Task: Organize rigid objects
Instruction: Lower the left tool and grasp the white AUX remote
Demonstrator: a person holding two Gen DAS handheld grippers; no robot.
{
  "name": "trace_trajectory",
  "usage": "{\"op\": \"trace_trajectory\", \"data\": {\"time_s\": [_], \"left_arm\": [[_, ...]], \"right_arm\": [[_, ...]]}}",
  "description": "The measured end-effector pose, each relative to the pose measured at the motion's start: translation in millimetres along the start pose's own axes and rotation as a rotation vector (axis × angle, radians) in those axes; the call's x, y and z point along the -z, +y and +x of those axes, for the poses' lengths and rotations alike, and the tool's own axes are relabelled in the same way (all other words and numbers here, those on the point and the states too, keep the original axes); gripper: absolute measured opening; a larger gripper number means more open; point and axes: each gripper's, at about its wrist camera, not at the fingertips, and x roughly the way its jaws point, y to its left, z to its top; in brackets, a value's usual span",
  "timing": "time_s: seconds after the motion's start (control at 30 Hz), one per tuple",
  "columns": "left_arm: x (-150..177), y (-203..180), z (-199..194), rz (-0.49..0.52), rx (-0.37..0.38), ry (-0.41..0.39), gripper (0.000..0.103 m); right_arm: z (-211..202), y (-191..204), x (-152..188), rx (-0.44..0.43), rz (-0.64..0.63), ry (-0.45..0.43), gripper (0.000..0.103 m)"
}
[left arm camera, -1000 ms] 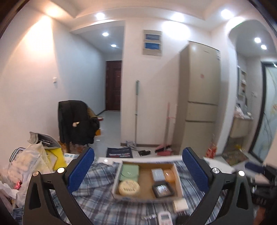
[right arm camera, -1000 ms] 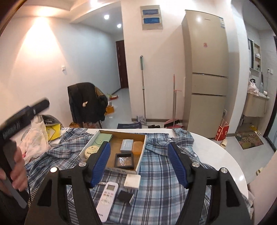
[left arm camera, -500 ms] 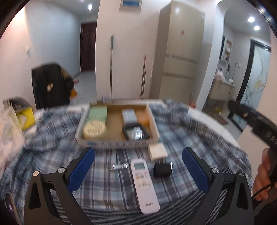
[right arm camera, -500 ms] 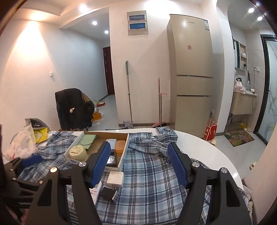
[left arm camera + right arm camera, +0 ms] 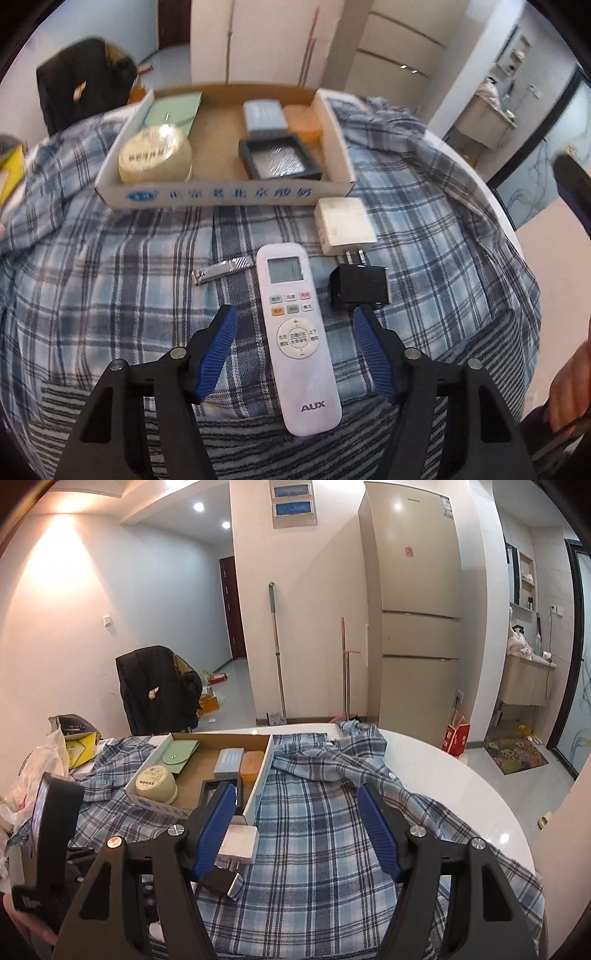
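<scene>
My left gripper (image 5: 295,345) is open, its blue fingers either side of a white AUX remote (image 5: 295,332) lying on the plaid cloth. Beside the remote lie a nail clipper (image 5: 222,270), a black adapter (image 5: 360,286) and a white charger (image 5: 345,226). Behind them is a cardboard tray (image 5: 225,192) holding a round tin (image 5: 155,153), a green wallet (image 5: 173,109), a grey box (image 5: 264,114), an orange box (image 5: 303,120) and a black box (image 5: 279,158). My right gripper (image 5: 297,829) is open and empty above the cloth, right of the tray (image 5: 258,794) and the white charger (image 5: 239,843).
The plaid shirt (image 5: 325,834) covers a round white table (image 5: 480,801). Plastic bags and a yellow pack (image 5: 79,747) lie at the left. A chair with a black jacket (image 5: 155,686) and a fridge (image 5: 417,627) stand beyond.
My left gripper has dropped and tilted down over the remote, which now lies between its fingers. My right gripper has barely shifted.
</scene>
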Motion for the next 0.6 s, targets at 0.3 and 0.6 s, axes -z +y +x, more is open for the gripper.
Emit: {"op": "trace_trajectory", "data": {"time_s": [0.3,0.6], "left_arm": [[-8.7,-1.8,20.8,-0.023,-0.016,0.081,0.068],[-11.1,-11.0,45.3,0.005,-0.056,0.118,0.068]], "right_arm": [[23.9,-10.2,11.9,0.062,0.056,0.068,0.067],[27.2,-12.1,14.4,0.046,0.059,0.089,0.067]]}}
